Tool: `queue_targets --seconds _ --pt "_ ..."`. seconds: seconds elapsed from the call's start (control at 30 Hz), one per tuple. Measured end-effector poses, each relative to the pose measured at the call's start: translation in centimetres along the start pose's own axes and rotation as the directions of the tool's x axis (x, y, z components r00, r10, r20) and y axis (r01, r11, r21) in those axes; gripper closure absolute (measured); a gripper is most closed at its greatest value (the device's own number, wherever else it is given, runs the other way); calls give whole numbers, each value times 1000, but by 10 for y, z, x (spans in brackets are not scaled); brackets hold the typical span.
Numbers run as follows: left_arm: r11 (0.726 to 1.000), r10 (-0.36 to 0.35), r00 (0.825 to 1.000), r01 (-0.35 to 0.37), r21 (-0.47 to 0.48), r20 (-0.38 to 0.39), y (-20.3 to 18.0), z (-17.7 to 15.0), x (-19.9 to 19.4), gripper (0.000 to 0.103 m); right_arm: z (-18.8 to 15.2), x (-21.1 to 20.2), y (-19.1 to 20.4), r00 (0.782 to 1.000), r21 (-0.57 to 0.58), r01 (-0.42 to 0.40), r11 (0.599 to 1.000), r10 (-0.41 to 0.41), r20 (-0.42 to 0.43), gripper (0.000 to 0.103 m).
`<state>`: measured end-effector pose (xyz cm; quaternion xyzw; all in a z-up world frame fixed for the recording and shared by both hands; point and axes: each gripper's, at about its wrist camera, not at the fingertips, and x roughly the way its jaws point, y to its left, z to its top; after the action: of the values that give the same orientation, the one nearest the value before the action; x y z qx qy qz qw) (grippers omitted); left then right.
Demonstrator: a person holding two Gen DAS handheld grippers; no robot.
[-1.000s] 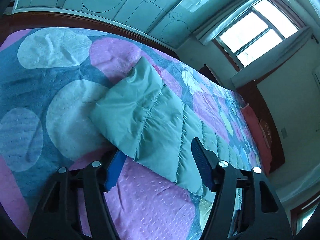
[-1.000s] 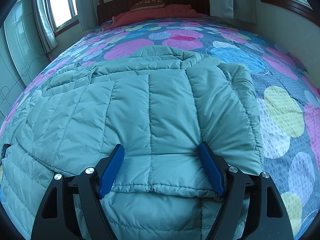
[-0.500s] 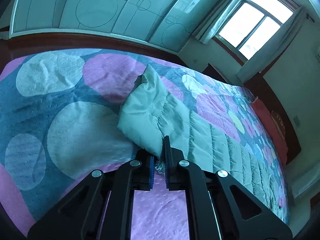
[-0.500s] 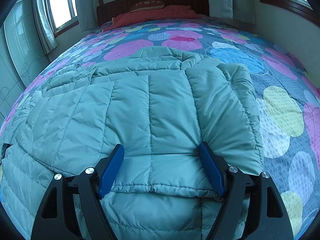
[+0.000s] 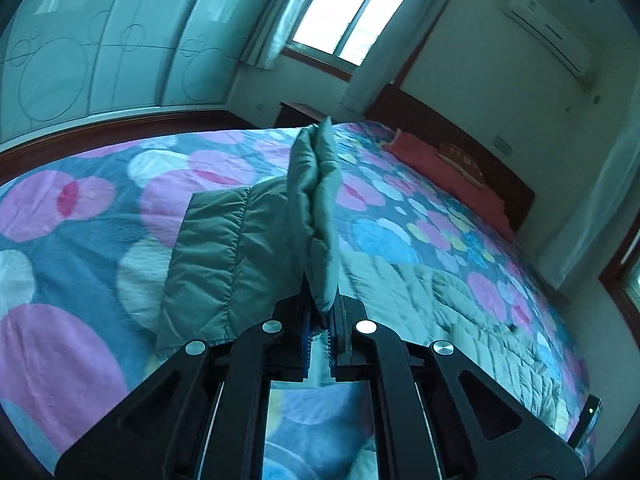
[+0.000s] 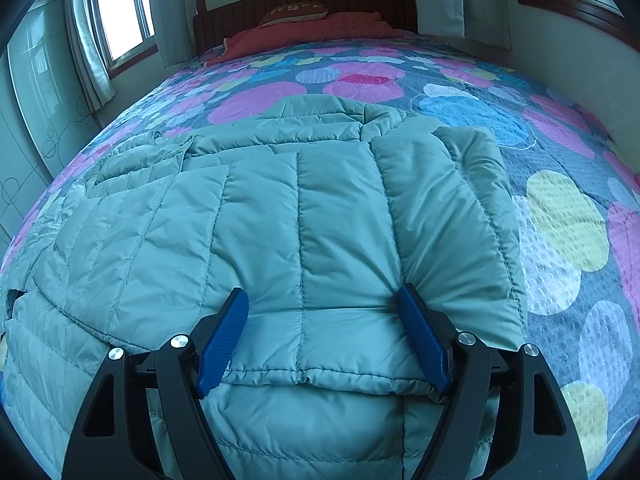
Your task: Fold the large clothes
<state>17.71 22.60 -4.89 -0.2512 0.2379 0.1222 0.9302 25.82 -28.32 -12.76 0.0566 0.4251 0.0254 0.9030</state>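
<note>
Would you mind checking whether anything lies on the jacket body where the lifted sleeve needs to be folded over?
Nothing visible does. The left hand-held gripper is shut on the sleeve, and the jacket body lies bare; only the open right hand-held gripper sits at its near hem.

Bedroom w/ daylit window, wood headboard.

my left gripper is clamped tight, blue pads pinching a fold of the jacket sleeve that sticks up toward 12 o'clock. my right gripper sits with its jaws spread wide, tips pressing on the jacket, fingers at 10 and 2 o'clock, angled down.
</note>
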Motion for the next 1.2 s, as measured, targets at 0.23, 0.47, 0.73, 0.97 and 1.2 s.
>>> queue_targets --seconds 0.23,0.47,0.73,0.97,1.2 --pt "979 -94 988 114 169 -118 -105 -43 39 97 -1 -1 -2 1000 2 -3 1000 3 2 27" --pt "929 -148 964 212 304 -220 -177 -96 58 97 1 -1 -2 1000 8 -10 1000 10 6 27" --pt "874 -139 936 269 404 -323 -223 -148 67 97 5 1 -2 1000 27 -28 999 28 15 27" --pt "856 -156 915 314 410 -373 -236 -160 63 55 11 9 3 999 35 -35 999 35 17 27" --pt "878 -181 916 315 362 -358 -204 -138 29 45 10 5 0 1000 42 -29 999 28 14 27"
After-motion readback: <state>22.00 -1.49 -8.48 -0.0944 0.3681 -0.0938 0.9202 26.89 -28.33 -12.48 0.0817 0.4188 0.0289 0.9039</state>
